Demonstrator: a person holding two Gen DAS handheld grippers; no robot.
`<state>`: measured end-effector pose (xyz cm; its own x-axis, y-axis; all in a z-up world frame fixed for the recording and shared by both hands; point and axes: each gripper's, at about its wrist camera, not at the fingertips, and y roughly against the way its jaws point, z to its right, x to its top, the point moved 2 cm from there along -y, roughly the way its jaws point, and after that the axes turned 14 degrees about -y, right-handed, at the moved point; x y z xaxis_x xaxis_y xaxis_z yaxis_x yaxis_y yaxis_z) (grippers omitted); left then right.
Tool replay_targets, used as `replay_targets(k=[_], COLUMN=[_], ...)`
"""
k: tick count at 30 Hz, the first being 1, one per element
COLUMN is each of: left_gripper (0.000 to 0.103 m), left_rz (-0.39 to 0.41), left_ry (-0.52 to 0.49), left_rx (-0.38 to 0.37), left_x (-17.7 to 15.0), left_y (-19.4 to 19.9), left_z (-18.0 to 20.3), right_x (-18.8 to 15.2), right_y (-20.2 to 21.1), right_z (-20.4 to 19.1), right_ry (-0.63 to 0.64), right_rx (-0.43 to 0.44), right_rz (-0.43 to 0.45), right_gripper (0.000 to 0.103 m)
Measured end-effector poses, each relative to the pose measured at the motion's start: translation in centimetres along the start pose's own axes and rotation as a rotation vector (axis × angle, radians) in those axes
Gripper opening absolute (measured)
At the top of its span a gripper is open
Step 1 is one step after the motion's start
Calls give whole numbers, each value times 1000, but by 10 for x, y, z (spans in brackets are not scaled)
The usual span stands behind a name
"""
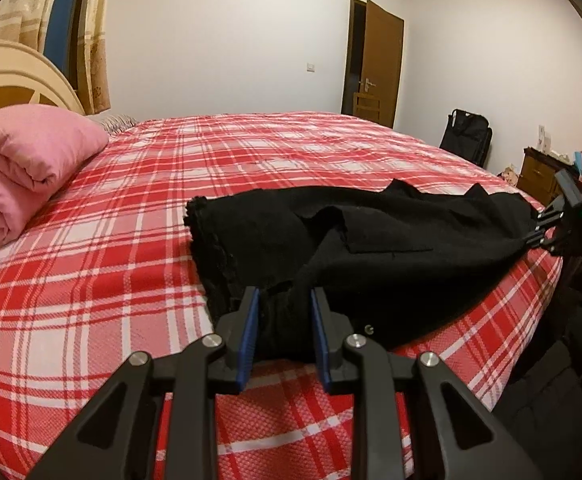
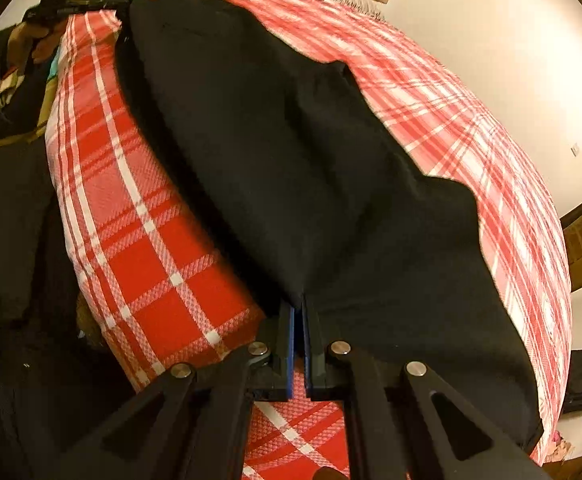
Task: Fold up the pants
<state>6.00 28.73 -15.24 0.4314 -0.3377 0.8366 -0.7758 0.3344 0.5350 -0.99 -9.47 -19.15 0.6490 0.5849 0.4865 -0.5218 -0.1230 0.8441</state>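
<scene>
Left wrist view: black pants (image 1: 371,248) lie along the near edge of the plaid bed (image 1: 131,240), partly doubled over. The left tool (image 1: 284,328) straddles one bunched end, its blue pads spread with cloth between but not pressed. The right tool (image 2: 299,336), pads nearly together, pinches the other end's edge. Judged step: stretching the garment flat between folds. Next, the left tool must clamp before both ends are carried over.
</scene>
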Motion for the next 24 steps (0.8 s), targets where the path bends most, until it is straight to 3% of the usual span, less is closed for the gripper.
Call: replay_targets(k=[3, 4, 5, 8, 12, 15, 17, 19, 21, 24], left_gripper=[26, 31, 46, 65, 64, 63, 64, 70, 80, 80], left_rz=[-27, -39, -65, -111, -194, -194, -95, -18, 52, 73], left_ry=[-38, -58, -97, -182, -246, -132, -47, -25, -57, -97], left_rx=[13, 21, 60, 146, 295, 358, 348, 316, 253, 119], left_x=[-7, -9, -12, -15, -25, -29, -15, 1, 27, 51], left_y=[-2, -3, -4, 3, 21, 41, 55, 58, 47, 13], left_z=[6, 8, 11, 10, -14, -43, -44, -32, -4, 39], right_x=[-3, -1, 1, 1, 2, 8, 20, 42, 71, 119], right_y=[-3, -4, -5, -5, 3, 22, 37, 44, 40, 11], right_z=[3, 5, 7, 12, 28, 46, 57, 68, 79, 108], right_ry=[-4, -6, -7, 6, -10, -66, -106, -153, -205, -287], right_rx=[9, 14, 20, 32, 60, 116, 154, 211, 255, 303], right_rz=[-3, -8, -12, -19, -52, -20, 27, 73, 108, 123], right_gripper=[3, 3, 3, 7, 17, 24, 32, 55, 56, 56])
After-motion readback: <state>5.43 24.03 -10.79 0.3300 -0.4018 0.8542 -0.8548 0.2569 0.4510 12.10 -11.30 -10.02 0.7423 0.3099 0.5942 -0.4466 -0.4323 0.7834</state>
